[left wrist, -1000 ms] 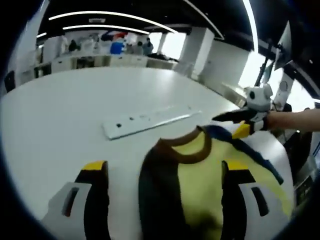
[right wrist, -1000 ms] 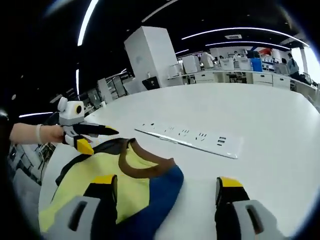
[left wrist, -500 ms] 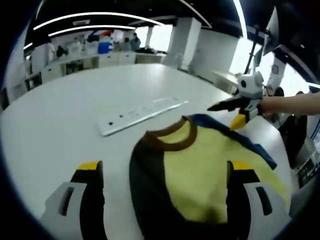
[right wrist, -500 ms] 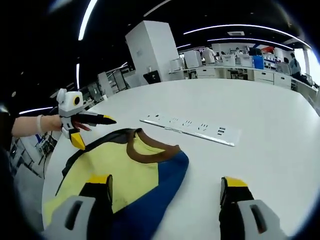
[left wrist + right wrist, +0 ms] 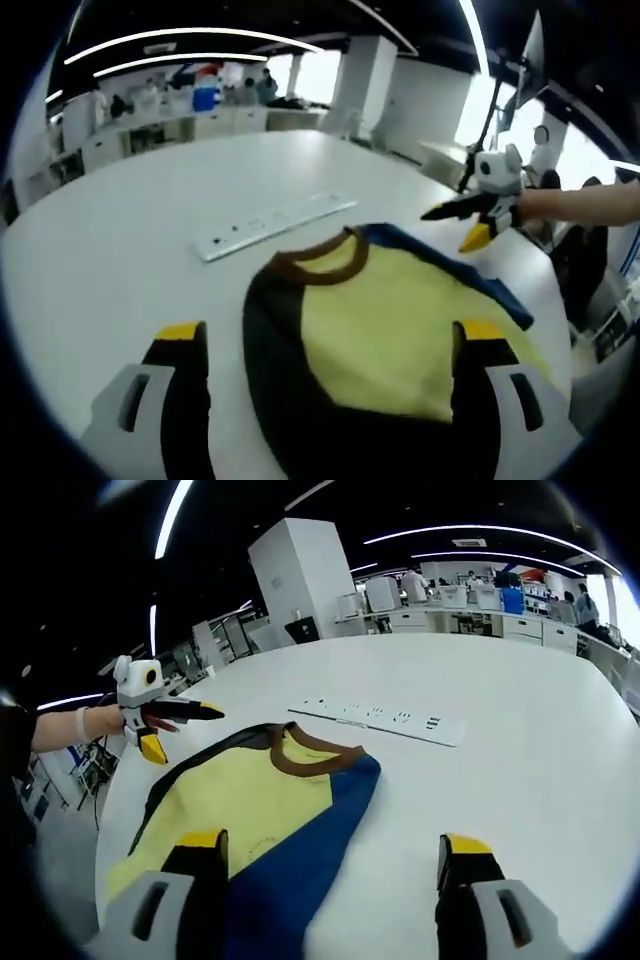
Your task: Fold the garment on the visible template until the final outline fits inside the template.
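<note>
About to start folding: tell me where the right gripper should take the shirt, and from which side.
Probably the blue edge of the shirt, which lies flat between the open jaws of the right gripper. Come in low from the bare table side and pinch the outer edge; the yellow middle offers nothing to pinch.

Big round white table point(image 5: 120, 230), glossy under the lights. Flat white strip point(image 5: 270, 222) dotted with small dark marks lying on it, past the collar end. Beyond: long white counter point(image 5: 470, 625) with people standing along it, tall white cabinet point(image 5: 300, 575), curved light bars point(image 5: 200, 35) on dark ceiling.
</note>
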{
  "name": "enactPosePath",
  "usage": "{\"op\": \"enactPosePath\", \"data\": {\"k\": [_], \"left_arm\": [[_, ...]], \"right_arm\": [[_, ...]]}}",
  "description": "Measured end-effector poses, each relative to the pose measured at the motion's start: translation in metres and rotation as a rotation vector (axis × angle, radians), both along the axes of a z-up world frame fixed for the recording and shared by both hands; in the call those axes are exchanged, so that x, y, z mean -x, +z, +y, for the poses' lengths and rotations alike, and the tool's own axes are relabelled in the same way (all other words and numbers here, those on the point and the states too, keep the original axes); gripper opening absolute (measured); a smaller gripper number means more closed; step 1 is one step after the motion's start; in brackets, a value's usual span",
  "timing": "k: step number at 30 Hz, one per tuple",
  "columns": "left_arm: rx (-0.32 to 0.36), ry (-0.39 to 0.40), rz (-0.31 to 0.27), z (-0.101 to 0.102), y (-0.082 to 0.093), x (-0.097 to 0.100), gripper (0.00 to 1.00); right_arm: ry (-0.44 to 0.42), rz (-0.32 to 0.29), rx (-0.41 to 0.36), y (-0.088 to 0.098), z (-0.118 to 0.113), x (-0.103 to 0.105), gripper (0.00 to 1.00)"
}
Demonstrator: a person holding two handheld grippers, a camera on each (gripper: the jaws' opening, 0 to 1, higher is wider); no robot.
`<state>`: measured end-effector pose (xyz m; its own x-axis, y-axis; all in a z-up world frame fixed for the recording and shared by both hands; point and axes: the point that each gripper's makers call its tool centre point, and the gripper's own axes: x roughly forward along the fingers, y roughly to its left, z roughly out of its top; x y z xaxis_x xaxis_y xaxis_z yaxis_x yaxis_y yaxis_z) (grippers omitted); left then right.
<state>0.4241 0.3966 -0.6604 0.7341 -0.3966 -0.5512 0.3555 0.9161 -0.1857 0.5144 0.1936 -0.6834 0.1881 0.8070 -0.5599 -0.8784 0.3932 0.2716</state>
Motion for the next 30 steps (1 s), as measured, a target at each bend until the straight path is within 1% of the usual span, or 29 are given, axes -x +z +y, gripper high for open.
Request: {"op": "enactPosePath", "data": {"k": [4,7,10,15,21,26,28,30], "left_arm": [[-0.004,-0.01,-0.018,-0.007,0.008,0.012,0.96],[0.007,-0.019,-0.03,-0.014,0.013,0.022,0.96],[-0.01,-0.029,-0.03,-0.016,0.014,0.03,0.95],[0.006,-0.02,-0.016,-0.017,0.015,0.041,0.95],[0.014,-0.012,-0.012,-0.016,0.015,0.056,0.94],[0.014,-0.002,-0.005,-0.012,0.016,0.066,0.94],[0.016,0.008,-0.006,-0.011,0.017,0.072,0.92],[0.025,0.017,-0.005,-0.01,0.017,0.078,0.93]], "right_arm": [[0.002,0.004,0.0,0.005,-0.01,0.014,0.85],[0.008,0.0,0.013,0.006,-0.02,0.025,0.85],[0.016,0.003,0.021,0.008,-0.028,0.037,0.84],[0.022,0.002,0.041,0.009,-0.042,0.051,0.83],[0.003,0.007,0.03,0.014,-0.052,0.056,0.82],[-0.001,0.001,0.04,0.015,-0.059,0.059,0.82],[0.002,-0.007,0.047,0.014,-0.063,0.063,0.82],[0.004,0.002,0.045,0.014,-0.067,0.069,0.81]]}}
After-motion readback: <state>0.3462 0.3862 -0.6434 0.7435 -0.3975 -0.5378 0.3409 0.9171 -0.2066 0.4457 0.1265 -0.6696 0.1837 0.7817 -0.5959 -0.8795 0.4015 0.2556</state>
